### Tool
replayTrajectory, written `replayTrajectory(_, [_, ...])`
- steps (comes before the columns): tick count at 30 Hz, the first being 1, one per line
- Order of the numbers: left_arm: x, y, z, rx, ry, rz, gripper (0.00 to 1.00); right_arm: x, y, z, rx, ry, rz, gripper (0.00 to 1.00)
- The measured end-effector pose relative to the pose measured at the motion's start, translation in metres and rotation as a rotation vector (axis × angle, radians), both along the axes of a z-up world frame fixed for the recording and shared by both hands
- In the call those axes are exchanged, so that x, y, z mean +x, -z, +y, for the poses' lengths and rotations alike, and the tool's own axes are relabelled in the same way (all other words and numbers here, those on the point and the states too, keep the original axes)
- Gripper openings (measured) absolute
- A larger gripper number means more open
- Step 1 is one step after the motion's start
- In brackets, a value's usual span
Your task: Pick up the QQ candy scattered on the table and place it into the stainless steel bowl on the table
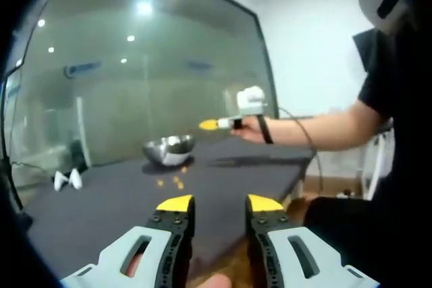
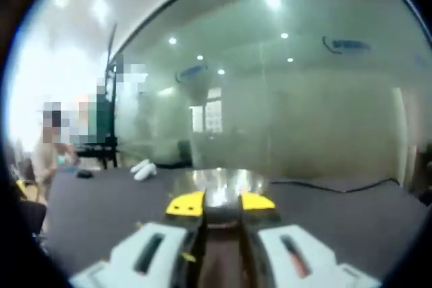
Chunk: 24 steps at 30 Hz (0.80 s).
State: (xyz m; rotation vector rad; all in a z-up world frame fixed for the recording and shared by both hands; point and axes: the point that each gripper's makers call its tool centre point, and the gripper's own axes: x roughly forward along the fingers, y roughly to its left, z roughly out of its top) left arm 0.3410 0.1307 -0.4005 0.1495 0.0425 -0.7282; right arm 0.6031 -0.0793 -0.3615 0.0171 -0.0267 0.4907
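While right gripper (image 2: 220,204), jaws slightly parted, grip undeterminable, hovers before bowl (image 2: 226,183) at centre, left gripper (image 1: 221,205) waits open; candies (image 1: 170,181) mid-frame likely next.

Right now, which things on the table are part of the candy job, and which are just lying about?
Part of the job:
stainless steel bowl
QQ candy pieces scattered on the dark table in front of the bowl
right claw, held above the table near the bowl
left claw, open

Just lying about:
two white objects on the table
glass wall behind
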Motion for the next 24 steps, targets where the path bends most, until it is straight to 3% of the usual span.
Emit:
replayTrajectory(11, [-0.002,-0.001,-0.007,0.002,0.026,-0.007,0.32,-0.046,0.01,0.003,-0.062,-0.092,0.001,0.2])
replayTrajectory(15, [-0.001,0.001,-0.007,0.006,0.028,-0.001,0.32,-0.057,0.021,0.008,-0.088,-0.13,0.013,0.21])
replayTrajectory(19, [-0.001,0.0,-0.008,0.002,0.034,-0.004,0.32,-0.067,0.036,0.015,-0.13,-0.222,0.01,0.19])
replayTrajectory(24, [0.0,0.002,-0.008,0.004,0.036,-0.004,0.32,-0.063,0.062,0.007,-0.113,-0.243,0.096,0.2])
